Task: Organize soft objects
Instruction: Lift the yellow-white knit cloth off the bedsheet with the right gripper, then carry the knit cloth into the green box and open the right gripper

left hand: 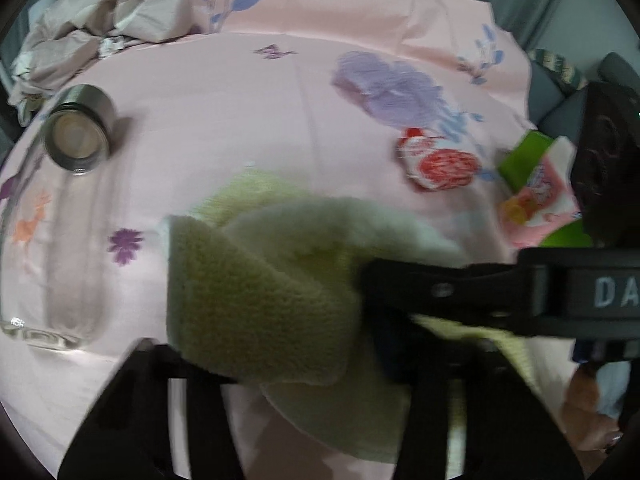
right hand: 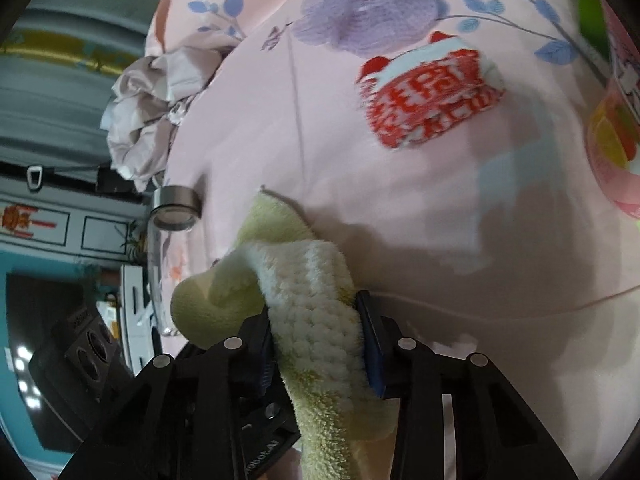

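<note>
A fluffy yellow-green towel point(left hand: 260, 288) lies bunched on the pink floral bedsheet point(left hand: 240, 128). In the left wrist view my left gripper point(left hand: 288, 364) has the towel's folded edge filling the gap between its black fingers, closed on it. My right gripper point(left hand: 370, 292) reaches in from the right and bites the same towel. In the right wrist view my right gripper point(right hand: 318, 340) is shut on the towel point(right hand: 312, 304), with both blue pads pressed into the pile. A red-and-white knitted piece point(right hand: 428, 96) and a purple knitted piece point(right hand: 368, 12) lie farther off on the sheet.
A clear bottle with a steel cap point(left hand: 76, 136) lies at the left. Crumpled pale cloth point(left hand: 100, 12) is heaped at the far left corner. A green and pink snack packet point(left hand: 536, 184) sits at the right, near the red-and-white piece point(left hand: 436, 164). A hand point(left hand: 588, 412) shows at the lower right.
</note>
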Action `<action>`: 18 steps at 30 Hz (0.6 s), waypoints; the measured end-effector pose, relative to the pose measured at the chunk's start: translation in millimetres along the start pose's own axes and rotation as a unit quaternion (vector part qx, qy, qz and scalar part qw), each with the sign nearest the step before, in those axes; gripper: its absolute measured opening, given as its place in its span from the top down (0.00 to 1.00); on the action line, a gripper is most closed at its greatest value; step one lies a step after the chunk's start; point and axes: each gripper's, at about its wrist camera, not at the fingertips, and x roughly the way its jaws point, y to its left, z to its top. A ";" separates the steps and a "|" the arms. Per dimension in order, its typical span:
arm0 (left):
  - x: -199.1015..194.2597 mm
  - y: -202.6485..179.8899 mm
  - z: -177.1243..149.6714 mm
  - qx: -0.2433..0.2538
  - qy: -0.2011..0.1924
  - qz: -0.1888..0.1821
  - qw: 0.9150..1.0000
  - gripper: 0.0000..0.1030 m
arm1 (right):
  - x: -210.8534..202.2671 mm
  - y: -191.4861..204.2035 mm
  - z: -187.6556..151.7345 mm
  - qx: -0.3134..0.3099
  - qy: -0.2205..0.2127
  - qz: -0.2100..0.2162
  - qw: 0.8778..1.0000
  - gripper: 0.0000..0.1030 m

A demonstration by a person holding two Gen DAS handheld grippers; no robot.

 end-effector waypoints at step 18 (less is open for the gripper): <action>-93.9 -142.6 49.2 0.105 -0.140 -0.058 0.983 0.89 | -164.7 15.2 -12.2 -0.077 -0.202 0.054 0.975 0.62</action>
